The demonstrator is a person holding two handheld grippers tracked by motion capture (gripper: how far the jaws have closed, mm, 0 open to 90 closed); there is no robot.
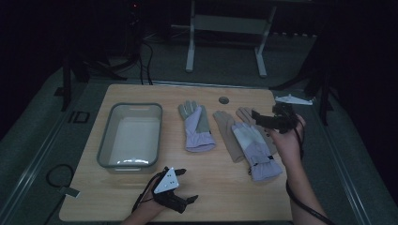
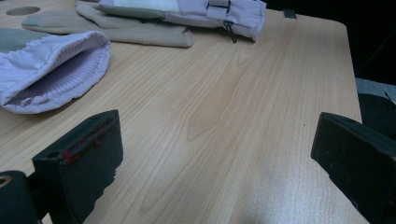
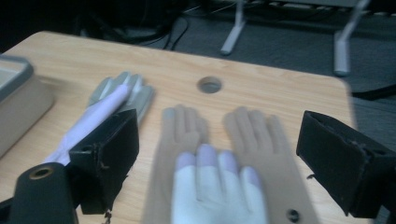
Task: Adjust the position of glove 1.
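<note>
Four gloves lie on the wooden table (image 1: 141, 93). A lavender and grey glove (image 1: 196, 126) lies alone near the middle. To its right, two beige gloves (image 1: 224, 133) lie side by side, and a lavender and white glove (image 1: 256, 150) rests across them. My right gripper (image 1: 264, 116) hovers open just above their fingertips, with nothing between its jaws. In the right gripper view my right gripper (image 3: 219, 158) frames the beige gloves (image 3: 259, 135) and the white glove (image 3: 212, 186). My left gripper (image 1: 187, 185) stands open and empty near the front edge, facing bare wood beside the lone glove's cuff (image 2: 51, 70).
A grey plastic bin (image 1: 129, 136) stands at the table's left, seemingly empty. A round hole (image 1: 224, 100) sits near the far edge. Cables and a metal stand's legs (image 1: 225, 47) lie on the floor beyond. Bare wood spans the front middle of the table.
</note>
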